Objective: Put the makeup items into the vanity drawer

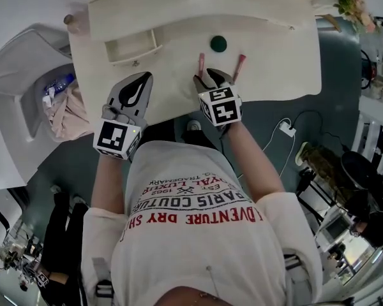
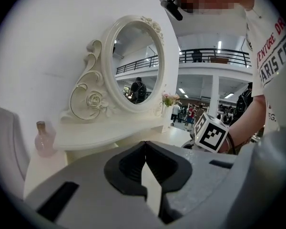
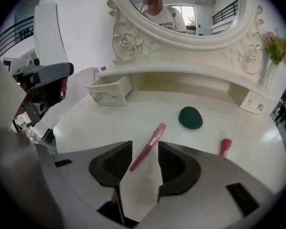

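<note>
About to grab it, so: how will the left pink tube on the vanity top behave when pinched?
The left pink tube looks rigid and light, so it should probably lift without bending. Being thin and round, lying flat on the smooth vanity top, it may roll if nudged. Its shiny shell could slip in the fingers.

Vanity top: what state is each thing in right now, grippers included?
Drawer: pulled open.
Pink stick: lying flat on the top.
Other pink stick: lying flat, untouched.
Green puff: resting on the top, untouched.
Left gripper: jaws together, empty.
Right gripper: jaws apart, astride the Pink stick, not gripping.
</note>
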### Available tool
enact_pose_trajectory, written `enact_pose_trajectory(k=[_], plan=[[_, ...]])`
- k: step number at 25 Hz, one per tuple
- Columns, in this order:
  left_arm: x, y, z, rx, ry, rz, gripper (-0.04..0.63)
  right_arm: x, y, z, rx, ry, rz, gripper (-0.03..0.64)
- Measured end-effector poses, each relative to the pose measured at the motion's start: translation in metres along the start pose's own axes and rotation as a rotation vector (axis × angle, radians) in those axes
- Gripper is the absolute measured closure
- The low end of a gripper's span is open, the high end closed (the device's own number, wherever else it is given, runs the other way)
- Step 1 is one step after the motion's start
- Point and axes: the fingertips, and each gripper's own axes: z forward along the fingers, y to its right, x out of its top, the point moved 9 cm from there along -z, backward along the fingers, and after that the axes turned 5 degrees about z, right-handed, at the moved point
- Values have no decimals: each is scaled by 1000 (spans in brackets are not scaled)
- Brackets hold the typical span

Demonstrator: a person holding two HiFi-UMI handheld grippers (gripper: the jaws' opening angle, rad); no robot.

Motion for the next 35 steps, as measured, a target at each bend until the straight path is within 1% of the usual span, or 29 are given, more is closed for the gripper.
enact_pose_trajectory(k=[3,7,9,11,12,13,14,17,20,23,28,31,35], plan=[[-4,-5,5,-29,-14,4,588,-1,1,10,-19,-40,38,463],[-8,-11,8,-51,-19,6,588,-3,0,16,-63,-66,69,465],[-8,-13,8,-58,-20,11,588,-2,1,17,-89,-77,65,500],[-8,-14,7,-62,-21,17,588,-1,1,17,-98,-90,67,517],[-7,-14,6,-62,-21,20,588,0,1,17,-99,-96,74,559],[-6,-14,4,-62,-21,21,588,0,0,17,-99,-101,80,574],[-4,-14,2,-60,-19,24,588,0,-1,16,-97,-105,83,574],[2,-16,-8,-58,-2,29,588,4,-8,9,-91,-97,68,574],[7,-21,-20,-46,21,24,588,17,-16,-1,-86,-59,42,574],[12,-29,-33,-18,41,19,588,37,-27,-12,-73,-15,-3,574],[22,-43,-53,22,65,19,588,80,-55,-32,-49,55,-163,574],[27,-54,-65,54,67,39,588,104,-75,-33,7,84,-238,574],[31,-63,-81,131,77,33,588,127,-102,-18,119,65,-337,574]])
